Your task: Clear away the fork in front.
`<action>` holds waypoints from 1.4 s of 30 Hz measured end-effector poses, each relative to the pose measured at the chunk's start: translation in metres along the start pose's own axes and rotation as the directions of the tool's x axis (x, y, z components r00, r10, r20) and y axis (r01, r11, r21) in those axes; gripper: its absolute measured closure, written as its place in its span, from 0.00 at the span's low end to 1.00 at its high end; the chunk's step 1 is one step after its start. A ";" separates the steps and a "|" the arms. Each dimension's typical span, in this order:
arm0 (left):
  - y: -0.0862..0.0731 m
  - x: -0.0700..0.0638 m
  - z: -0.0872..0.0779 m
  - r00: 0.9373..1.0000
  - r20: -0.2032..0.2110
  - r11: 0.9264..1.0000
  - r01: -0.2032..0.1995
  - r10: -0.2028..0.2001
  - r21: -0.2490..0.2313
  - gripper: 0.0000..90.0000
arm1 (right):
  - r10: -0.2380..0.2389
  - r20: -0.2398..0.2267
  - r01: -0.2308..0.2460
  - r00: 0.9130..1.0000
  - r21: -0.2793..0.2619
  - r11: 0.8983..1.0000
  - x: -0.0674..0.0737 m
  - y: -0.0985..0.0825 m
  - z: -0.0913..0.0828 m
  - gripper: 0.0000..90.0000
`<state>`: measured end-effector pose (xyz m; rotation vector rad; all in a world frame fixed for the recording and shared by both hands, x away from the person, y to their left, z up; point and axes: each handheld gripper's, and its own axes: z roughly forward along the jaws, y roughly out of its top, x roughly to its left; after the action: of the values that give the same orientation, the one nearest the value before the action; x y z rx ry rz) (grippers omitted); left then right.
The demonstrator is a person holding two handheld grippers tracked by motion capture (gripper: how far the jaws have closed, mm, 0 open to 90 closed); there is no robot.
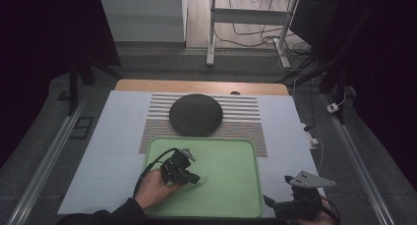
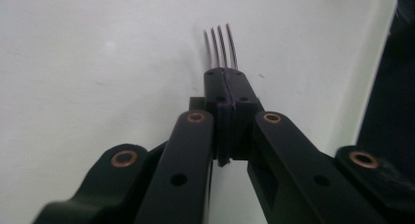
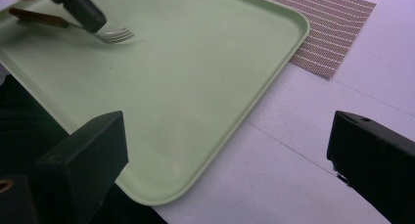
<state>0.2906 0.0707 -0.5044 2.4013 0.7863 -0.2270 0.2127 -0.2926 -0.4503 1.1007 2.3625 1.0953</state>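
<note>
- Left gripper [image 1: 193,178]: jaws clamped on a fork [image 2: 221,48], tines projecting past the tips, held low over the left part of the green tray [image 1: 231,151].
- Fork handle is brown, seen in the right gripper view.
- Dark round dome [image 1: 195,114] rests on the striped placemat [image 1: 246,112] behind the tray.
- Right gripper [image 3: 235,160]: jaws wide apart, nothing between them, beside the tray's near right corner on the tabletop [image 1: 118,136].

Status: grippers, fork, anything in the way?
Left gripper shut on fork, over green tray. Right gripper open, idle off tray corner. Nothing in the way.
</note>
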 end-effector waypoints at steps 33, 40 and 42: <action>0.003 0.056 -0.005 0.975 -0.183 0.992 0.118 -0.123 -0.036 0.99 | -0.005 -0.001 0.005 1.000 0.013 1.000 0.000 0.000 0.001 0.02; -0.009 0.086 -0.024 0.945 -0.224 0.971 0.226 -0.237 -0.071 0.99 | -0.006 -0.002 0.006 1.000 0.016 1.000 0.000 0.000 0.001 0.02; -0.013 0.092 -0.029 0.937 -0.234 0.966 0.247 -0.259 -0.080 0.99 | -0.007 -0.001 0.007 1.000 0.017 1.000 0.000 0.000 0.001 0.02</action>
<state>0.3571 0.1405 -0.5175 2.3036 1.2025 -0.0128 0.2135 -0.2917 -0.4508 1.0965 2.3790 1.0761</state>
